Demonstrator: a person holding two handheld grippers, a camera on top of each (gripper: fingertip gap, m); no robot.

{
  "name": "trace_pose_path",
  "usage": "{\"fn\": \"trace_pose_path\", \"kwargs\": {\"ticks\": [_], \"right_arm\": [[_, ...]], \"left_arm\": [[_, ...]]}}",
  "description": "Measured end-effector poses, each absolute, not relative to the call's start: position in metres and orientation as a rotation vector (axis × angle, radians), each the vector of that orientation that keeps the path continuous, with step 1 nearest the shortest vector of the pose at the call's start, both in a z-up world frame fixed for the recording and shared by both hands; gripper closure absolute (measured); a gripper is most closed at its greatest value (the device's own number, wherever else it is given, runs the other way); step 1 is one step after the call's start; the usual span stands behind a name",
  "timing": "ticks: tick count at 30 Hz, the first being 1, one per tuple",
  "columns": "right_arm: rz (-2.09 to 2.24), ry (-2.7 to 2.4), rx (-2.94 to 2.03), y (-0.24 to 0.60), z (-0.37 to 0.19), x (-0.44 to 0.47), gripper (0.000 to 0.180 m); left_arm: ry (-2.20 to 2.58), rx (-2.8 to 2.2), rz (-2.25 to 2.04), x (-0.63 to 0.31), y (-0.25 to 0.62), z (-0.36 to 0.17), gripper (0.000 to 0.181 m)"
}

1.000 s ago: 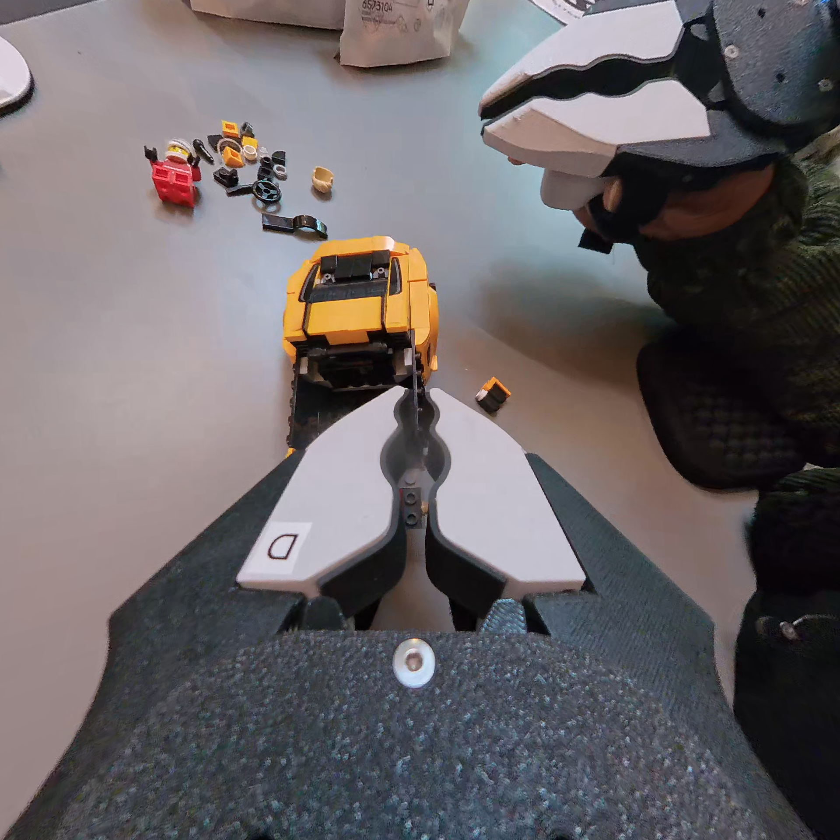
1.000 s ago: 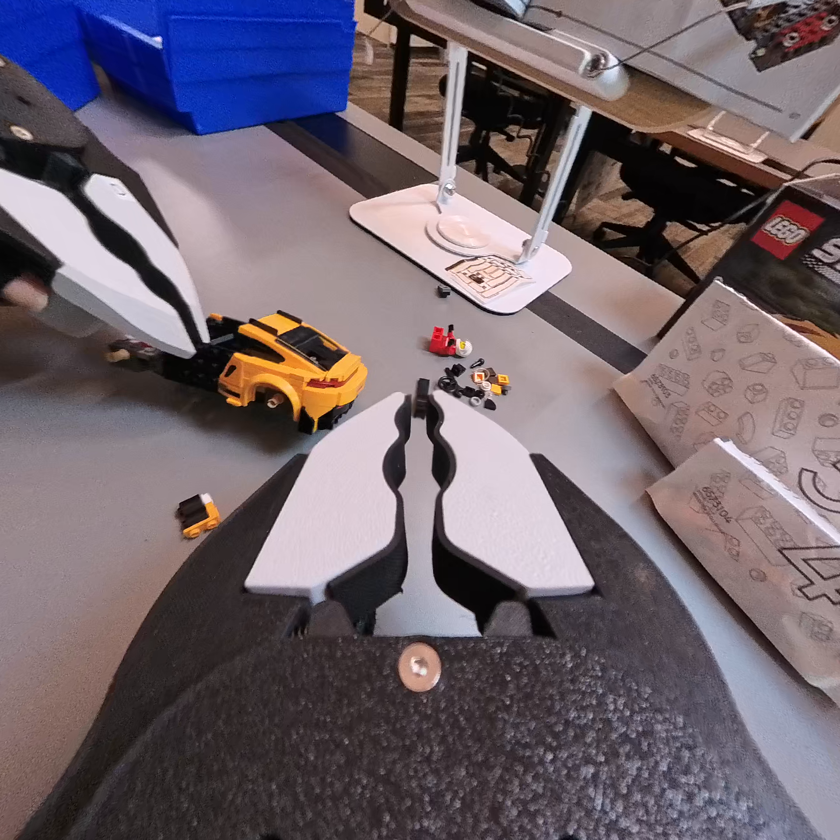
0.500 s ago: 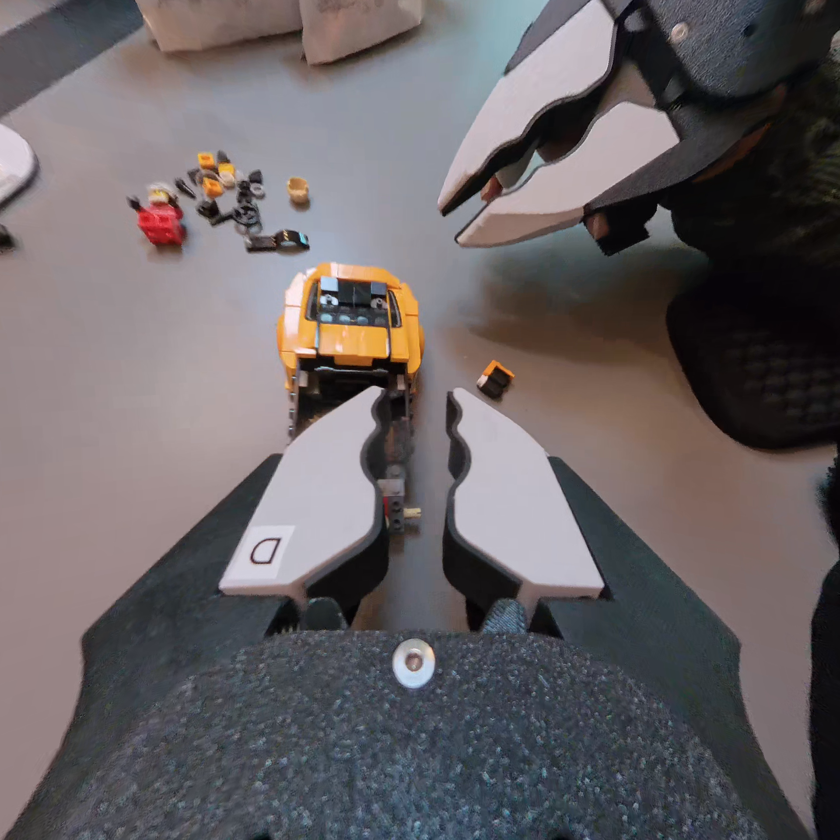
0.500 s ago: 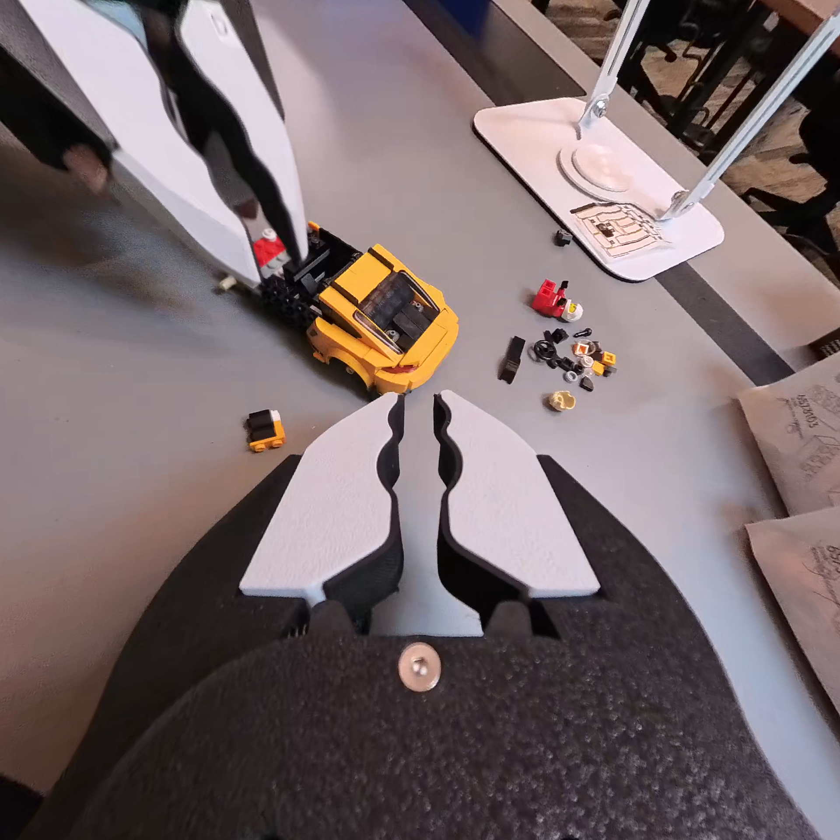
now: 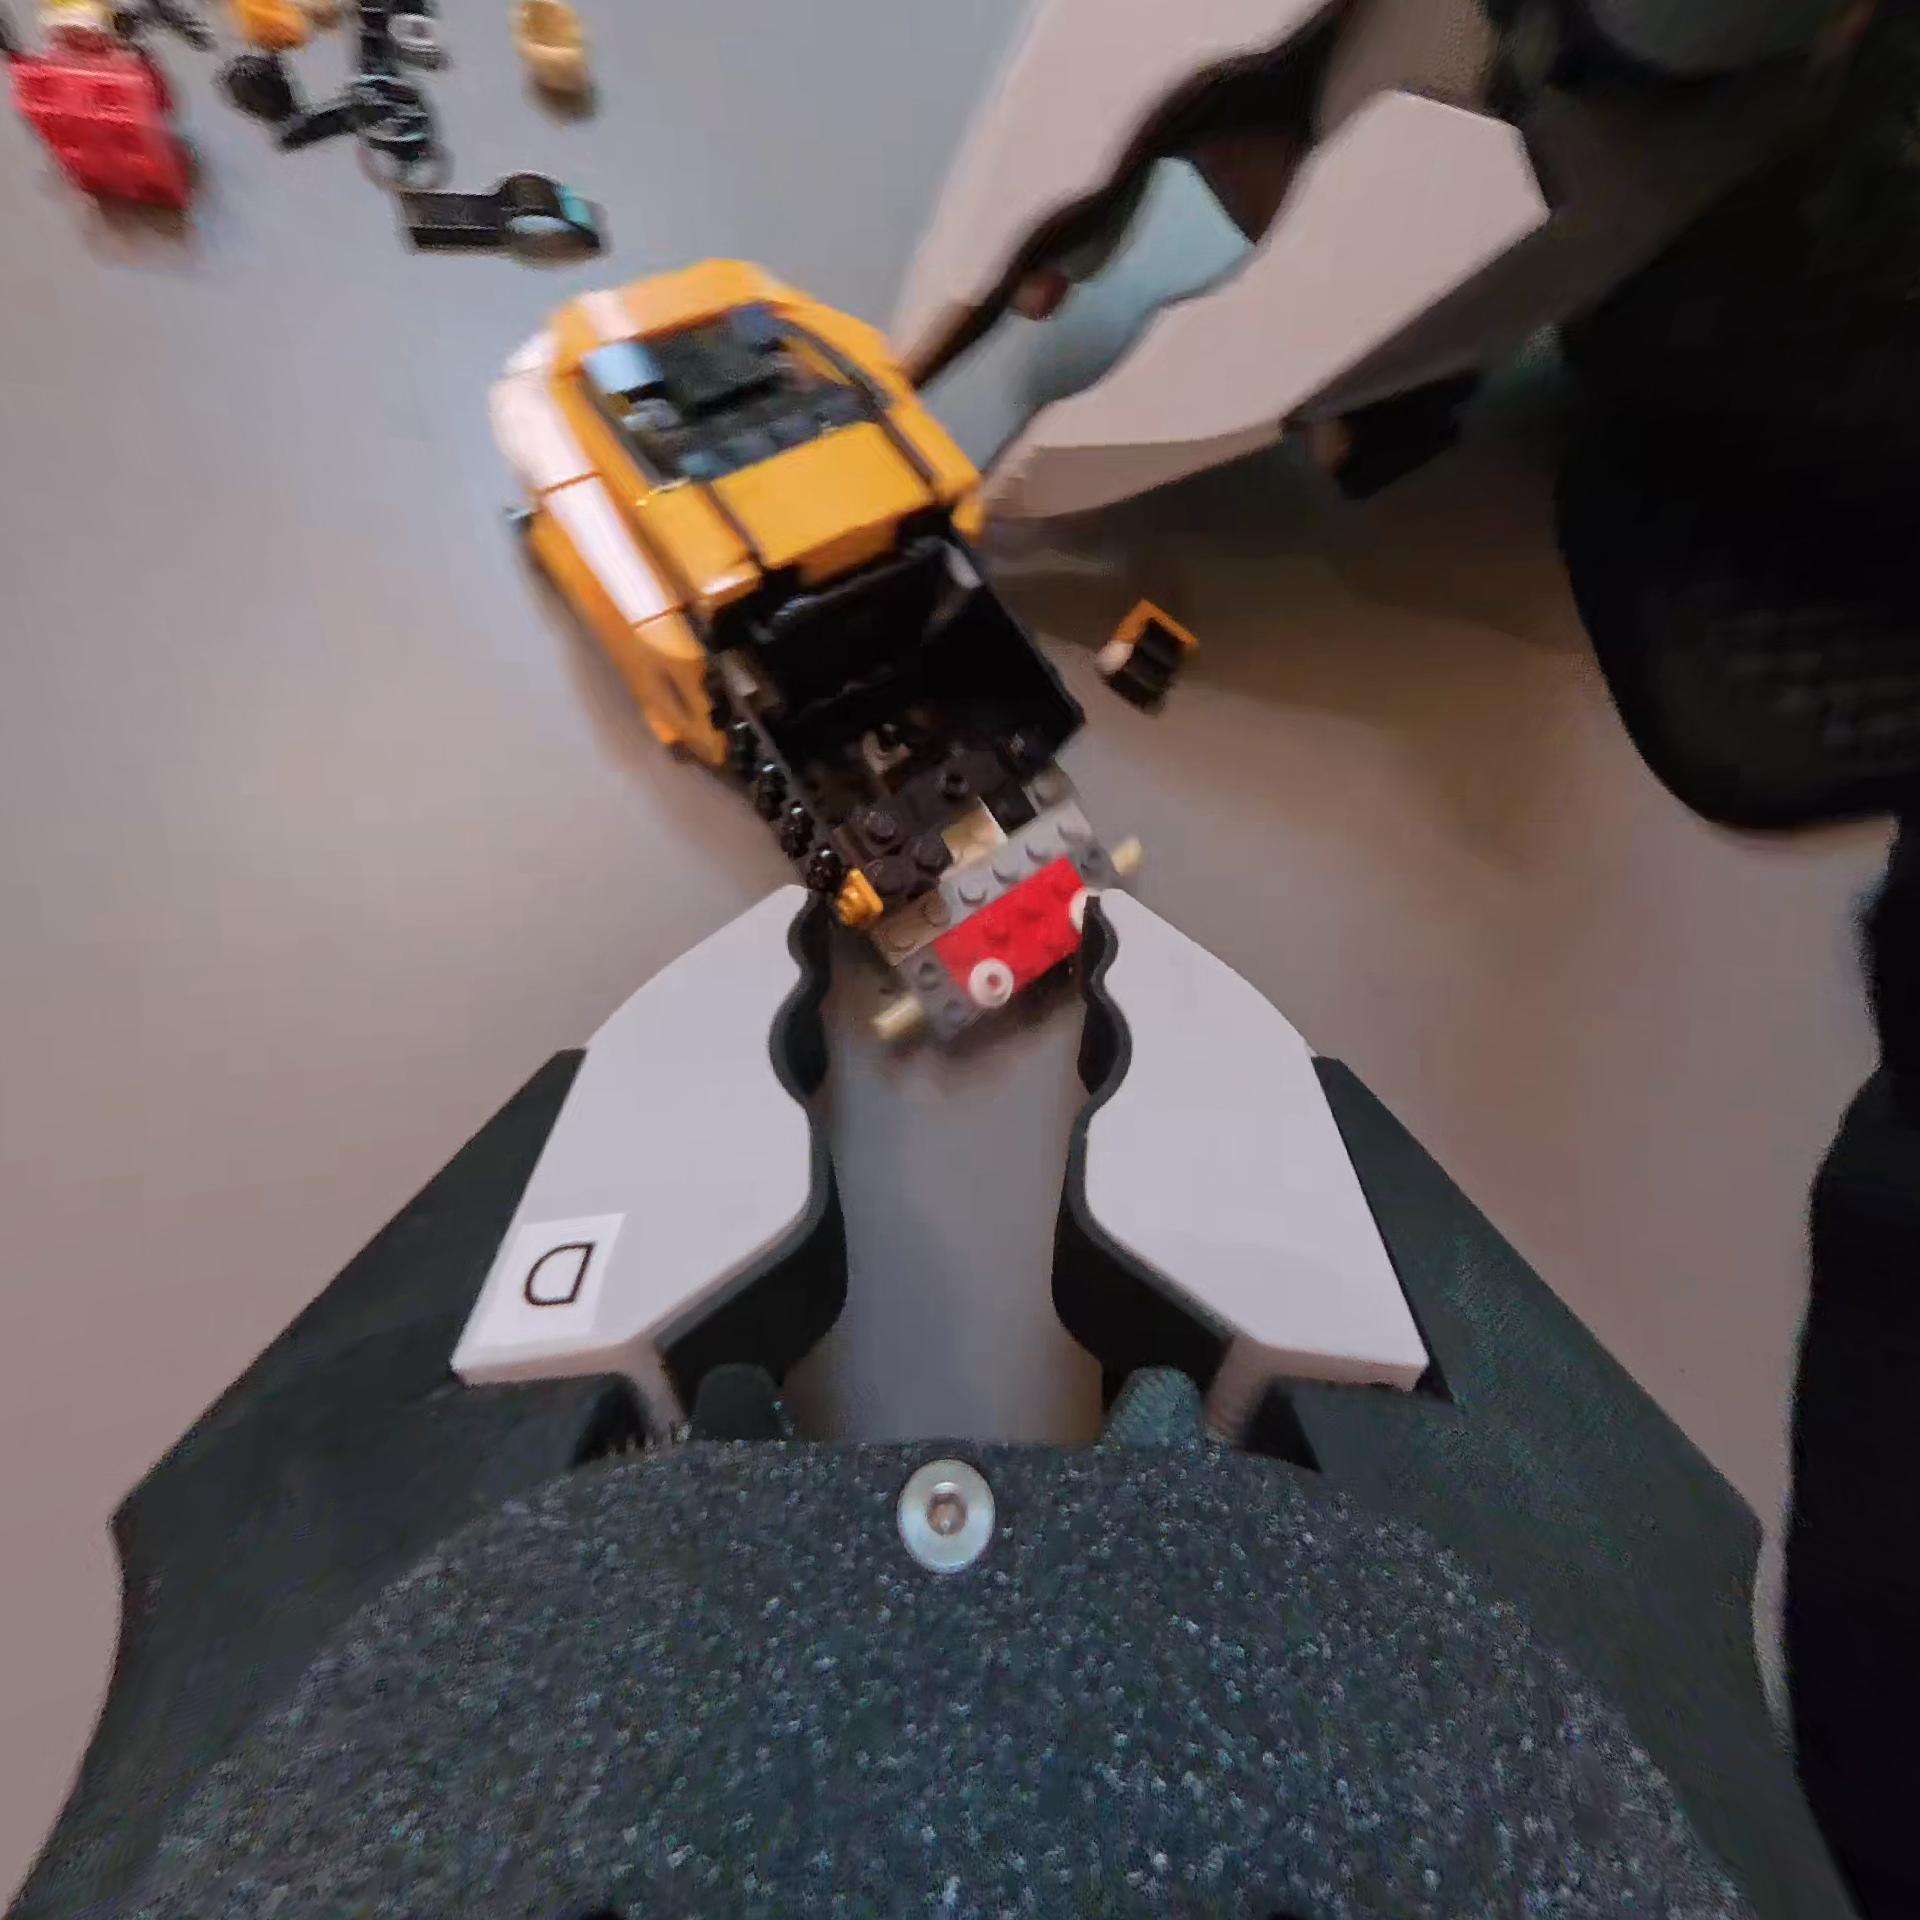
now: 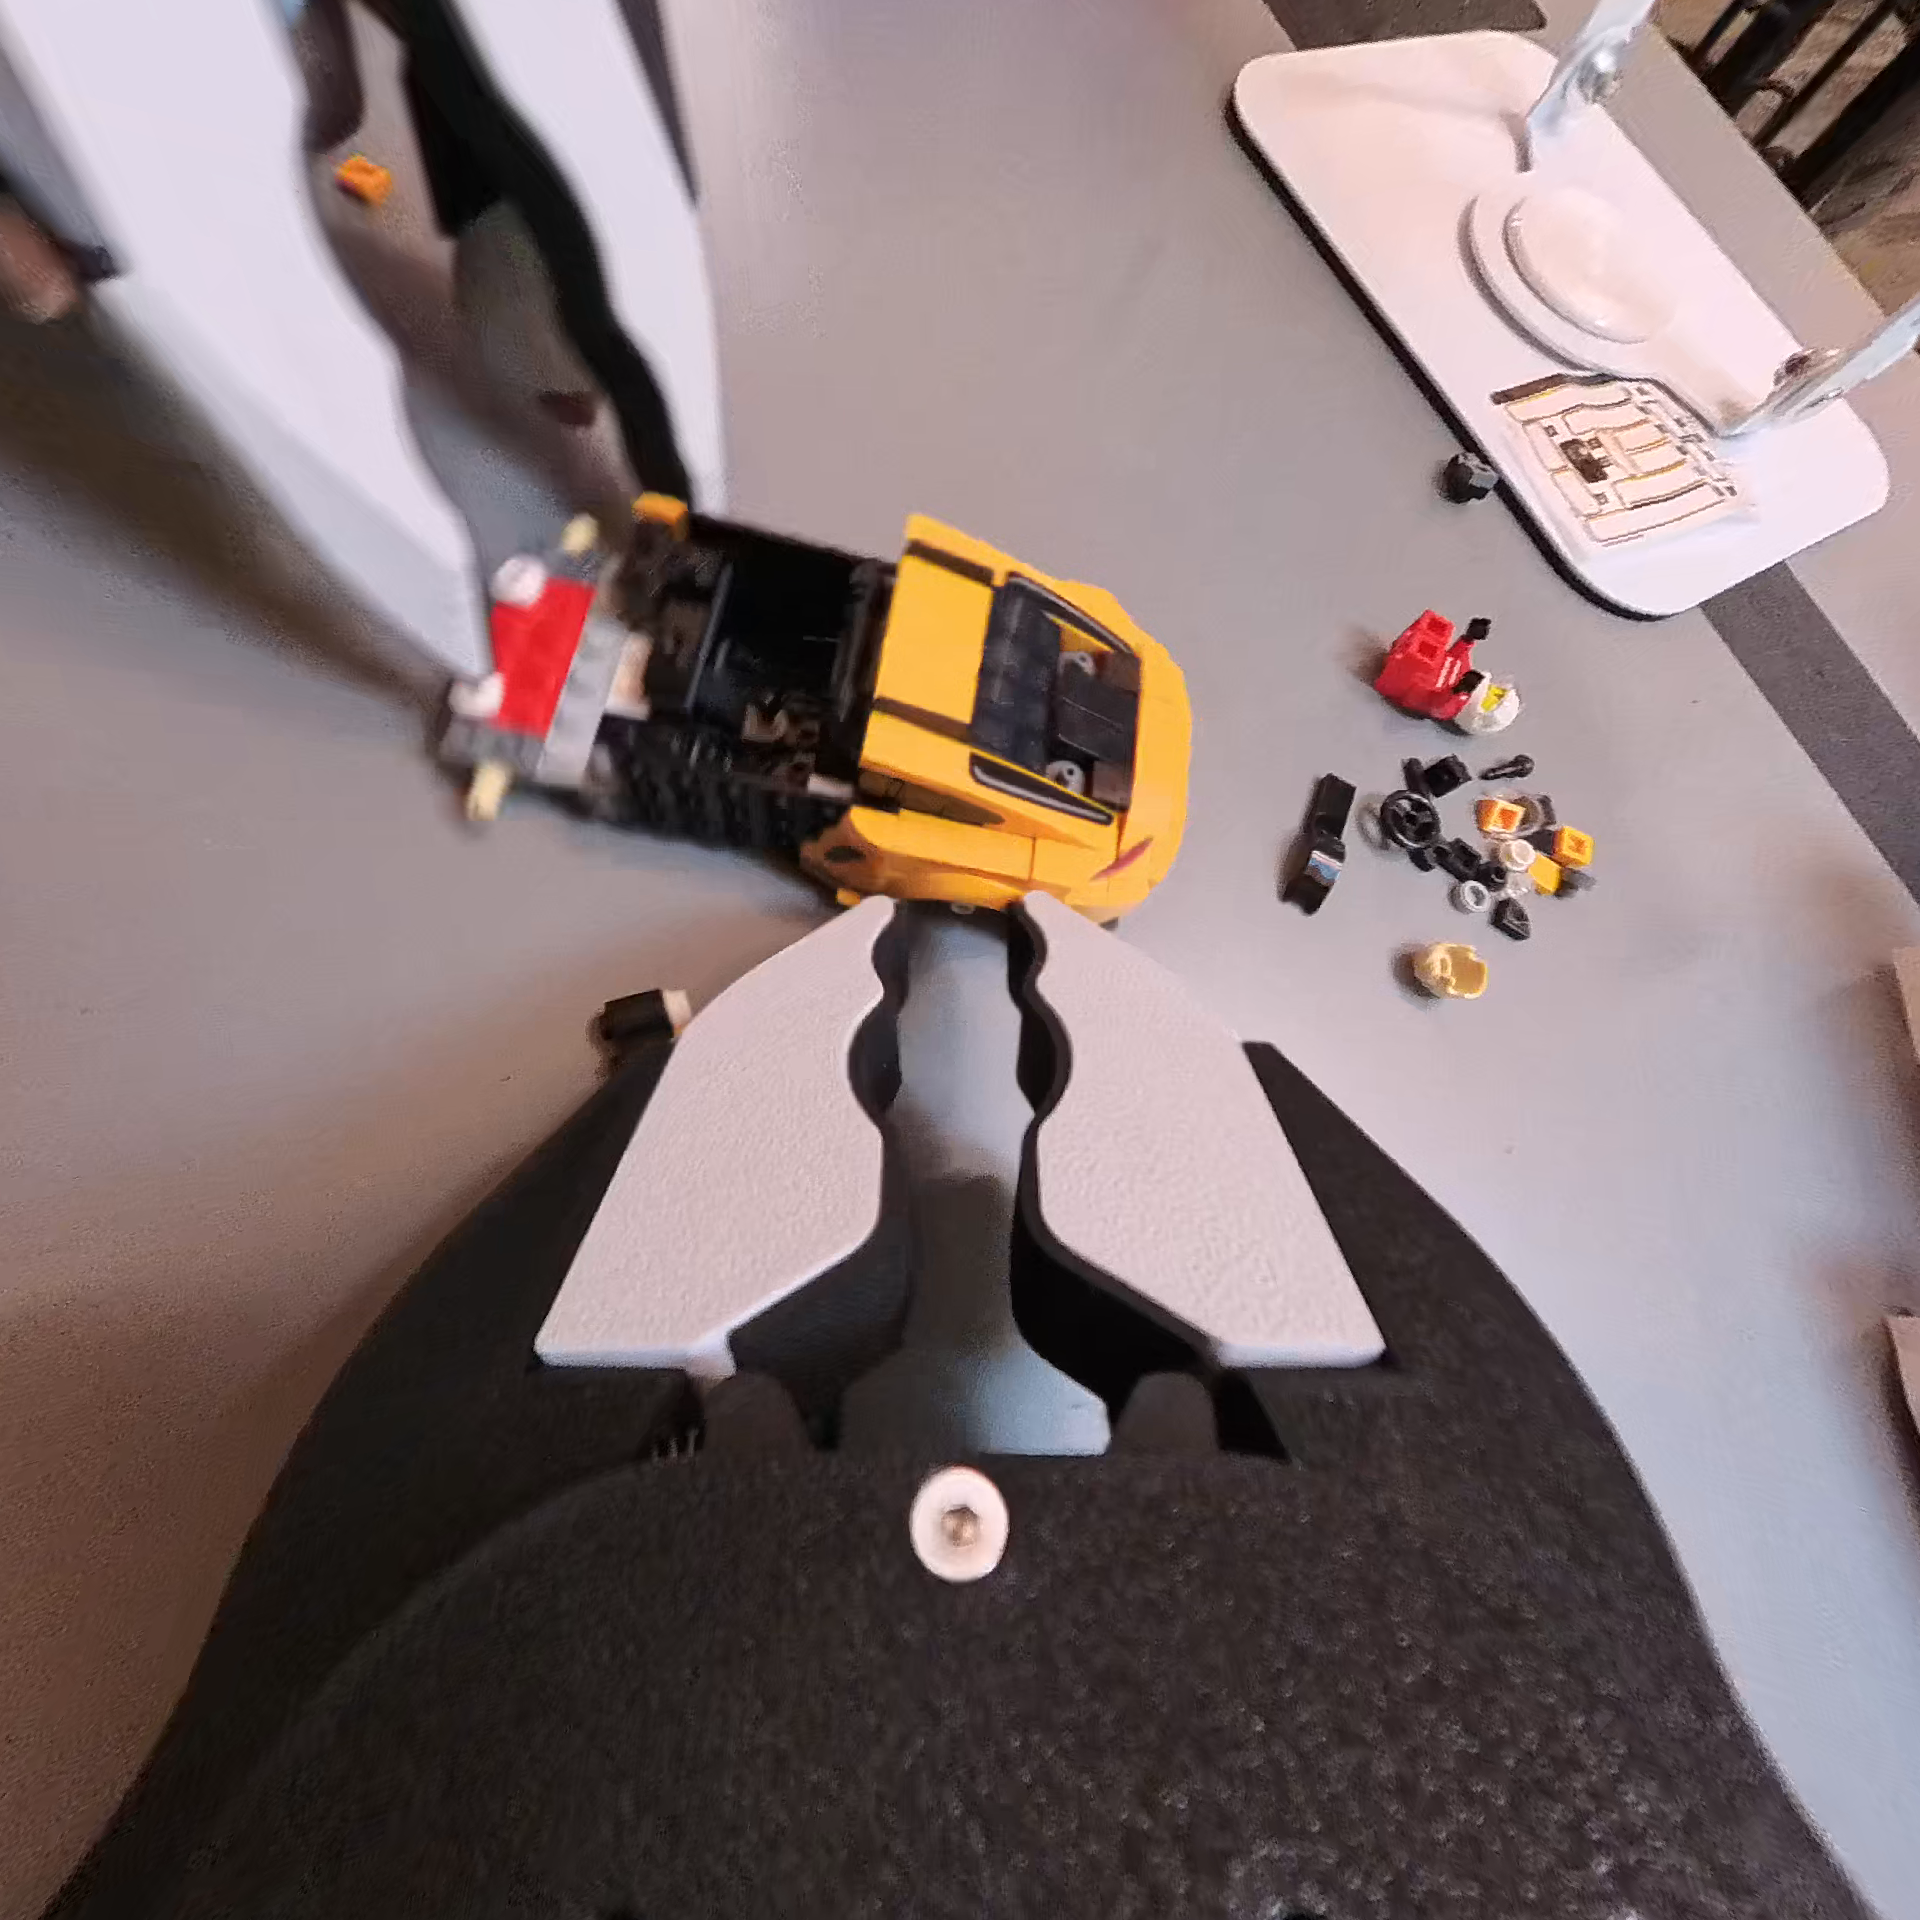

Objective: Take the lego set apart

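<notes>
The yellow lego car (image 5: pixel 727 468) lies on the grey table (image 5: pixel 260 831), its front stripped down to black, grey and red bricks (image 5: pixel 1003 930). My left gripper (image 5: pixel 951 914) is open, and the car's bare front end lies between its fingertips without being clamped. My right gripper (image 6: pixel 951 920) is open and empty, its tips just short of the car's yellow side (image 6: pixel 997 727). The right gripper also shows in the left wrist view (image 5: pixel 951 421), open beside the car's rear. The left gripper shows in the right wrist view (image 6: pixel 582 566) at the car's red front.
A pile of small loose pieces (image 6: pixel 1455 821), a red minifigure part (image 6: pixel 1423 665), a black strip (image 6: pixel 1320 842) and a tan piece (image 6: pixel 1449 971) lie right of the car. A small orange-black piece (image 5: pixel 1148 649) lies beside it. A white lamp base (image 6: pixel 1558 312) stands behind. There is about 9 cm between the tips of the two grippers.
My left gripper has opened and let go of the car's front, and the car has turned. My right gripper dropped a small black piece, opened and came down close to the car.
</notes>
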State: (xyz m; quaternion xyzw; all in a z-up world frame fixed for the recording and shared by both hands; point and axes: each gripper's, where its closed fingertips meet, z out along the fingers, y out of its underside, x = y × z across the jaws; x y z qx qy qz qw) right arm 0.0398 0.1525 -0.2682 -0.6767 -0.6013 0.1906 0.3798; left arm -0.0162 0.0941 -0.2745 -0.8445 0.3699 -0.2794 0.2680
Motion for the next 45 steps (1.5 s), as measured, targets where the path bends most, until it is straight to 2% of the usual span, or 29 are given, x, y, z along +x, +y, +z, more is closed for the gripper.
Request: {"fn": "trace_pose_path", "kwargs": {"ticks": [1, 5, 7, 11, 15, 17, 22, 26, 28, 29, 31, 33, 40, 45], "right_arm": [[0.510, -1.533, -1.736, 0.155, -0.268, 0.039, 0.157], [0.718, -1.558, -1.749, 0.158, -0.268, 0.026, 0.167], [0.823, -1.565, -1.734, 0.161, -0.262, 0.018, 0.162], [0.864, -1.470, -1.770, 0.179, -0.246, 0.012, 0.161], [0.803, -1.457, -1.741, 0.165, -0.228, 0.023, 0.155], [0.763, -1.479, -1.730, 0.146, -0.225, 0.027, 0.147], [0.611, -1.578, -1.705, 0.097, -0.244, 0.018, 0.129], [0.430, -1.628, -1.683, 0.093, -0.261, 0.009, 0.130], [0.395, -1.657, -1.685, 0.094, -0.266, 0.006, 0.141], [0.363, -1.679, -1.674, 0.096, -0.268, 0.006, 0.155], [0.341, -1.739, -1.652, 0.097, -0.269, 0.006, 0.162], [0.413, -1.766, -1.695, 0.099, -0.267, 0.006, 0.163], [1.134, -1.694, -1.917, 0.112, -0.235, 0.007, 0.164], [1.538, -1.654, -2.002, 0.117, -0.226, 0.006, 0.164]], "left_arm": [[1.022, -2.262, -0.782, -0.009, 0.087, -0.274, 0.135], [1.144, -2.138, -0.876, 0.023, 0.062, -0.271, 0.134], [1.233, -2.074, -0.869, 0.032, 0.055, -0.270, 0.135], [1.219, -2.047, -0.840, 0.013, 0.059, -0.253, 0.147], [1.099, -1.998, -0.732, -0.029, 0.081, -0.225, 0.147], [1.089, -1.983, -0.643, -0.050, 0.091, -0.222, 0.140], [1.243, -1.956, -0.438, -0.070, 0.120, -0.251, 0.106], [1.405, -1.907, -0.458, -0.057, 0.131, -0.275, 0.088], [1.457, -1.887, -0.466, -0.051, 0.132, -0.280, 0.085], [1.473, -1.882, -0.462, -0.050, 0.132, -0.282, 0.087], [1.492, -1.876, -0.450, -0.050, 0.129, -0.283, 0.097], [1.491, -1.860, -0.439, -0.053, 0.126, -0.281, 0.104], [1.450, -1.756, -0.367, -0.056, 0.127, -0.266, 0.106], [1.382, -1.697, -0.345, -0.055, 0.133, -0.253, 0.129]]}}
